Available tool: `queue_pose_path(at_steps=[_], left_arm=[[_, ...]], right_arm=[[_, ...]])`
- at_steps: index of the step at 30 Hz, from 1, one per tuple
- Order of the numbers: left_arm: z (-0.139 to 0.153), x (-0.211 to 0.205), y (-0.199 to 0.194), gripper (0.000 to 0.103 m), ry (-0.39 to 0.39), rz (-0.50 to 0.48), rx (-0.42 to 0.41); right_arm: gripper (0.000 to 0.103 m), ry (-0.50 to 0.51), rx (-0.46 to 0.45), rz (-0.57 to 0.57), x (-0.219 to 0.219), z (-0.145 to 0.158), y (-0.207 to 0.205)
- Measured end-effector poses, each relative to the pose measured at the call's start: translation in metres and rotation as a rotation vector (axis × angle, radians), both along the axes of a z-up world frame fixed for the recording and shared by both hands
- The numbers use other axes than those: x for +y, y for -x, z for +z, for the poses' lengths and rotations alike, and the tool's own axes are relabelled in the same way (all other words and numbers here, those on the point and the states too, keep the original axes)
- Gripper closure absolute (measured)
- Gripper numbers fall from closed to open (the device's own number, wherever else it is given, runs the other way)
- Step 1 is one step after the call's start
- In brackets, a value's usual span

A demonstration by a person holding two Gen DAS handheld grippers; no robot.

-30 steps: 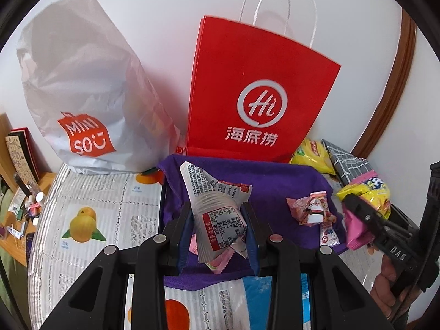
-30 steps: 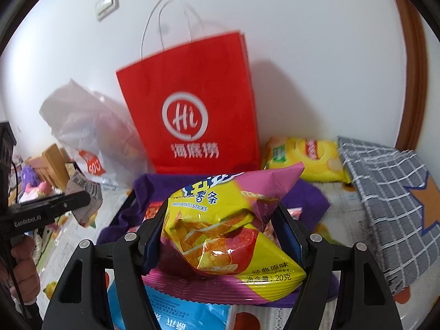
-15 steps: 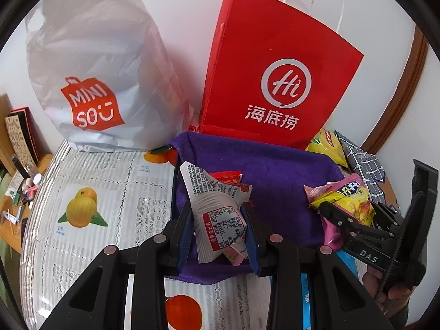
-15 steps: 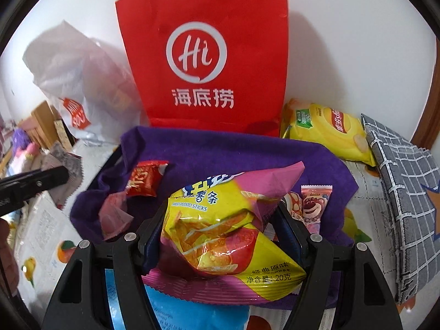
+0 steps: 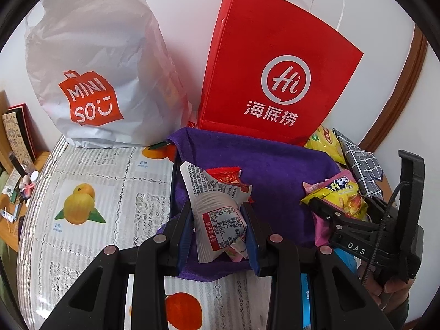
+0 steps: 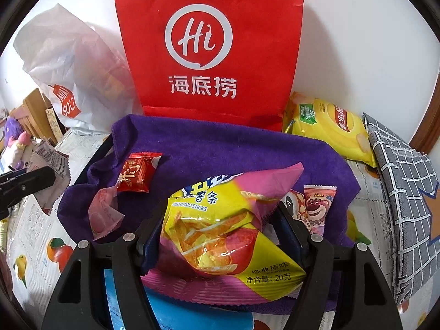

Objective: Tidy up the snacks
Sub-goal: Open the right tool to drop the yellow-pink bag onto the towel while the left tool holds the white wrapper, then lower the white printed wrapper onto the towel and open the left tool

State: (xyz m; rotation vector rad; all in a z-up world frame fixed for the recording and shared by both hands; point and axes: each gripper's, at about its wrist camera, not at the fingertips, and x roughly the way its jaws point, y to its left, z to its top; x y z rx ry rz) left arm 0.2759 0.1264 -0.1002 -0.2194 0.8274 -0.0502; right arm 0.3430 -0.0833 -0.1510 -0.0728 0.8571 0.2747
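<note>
On a fruit-print table (image 5: 90, 170), left gripper (image 5: 218, 227) pinches a light sachet (image 5: 217, 209); right gripper (image 6: 220, 233) clamps a crushable chip bag (image 6: 220, 228) mid-body.

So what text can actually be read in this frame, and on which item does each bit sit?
"Hi" and "海底捞": red paper bag.
"MINISO": white plastic bag.
"SWEET POTATO STICKS" and "20克": yellow-pink snack bag held in the right gripper.
"DAS": right gripper body, seen from the left wrist view.
Nutrition table on the white packet in the left gripper: too small to read.
</note>
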Motion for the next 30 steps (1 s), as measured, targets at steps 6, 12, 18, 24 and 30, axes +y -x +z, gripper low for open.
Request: queue_pose_path(at_steps=[6,12,18,24,30], left_arm=[[0.001,0.001,0.001,0.071,0.008,-0.007,-0.002],[0.003,-0.002,0.003,0.071,0.009,-0.014,-0.006],[0.005,-0.001,0.005,0.071,0.013,-0.015,-0.014],[0.005,-0.002,0.004,0.071,0.009,-0.015,-0.01],[0.002,-0.003,0.006,0.071,0.003,-0.01,0.004]], right_arm=[[0.028,0.012,-0.004,-0.007,0.001,0.002,0.002],[0.024,-0.033,0.001,-0.015,-0.003,0.006,0.003],[0.024,-0.028,-0.023,-0.035,-0.005,0.02,0.01],[0.022,-0.046,-0.1,-0.047,-0.015,0.046,0.031],[0.022,-0.073,-0.133,-0.056,-0.03,0.06,0.051]])
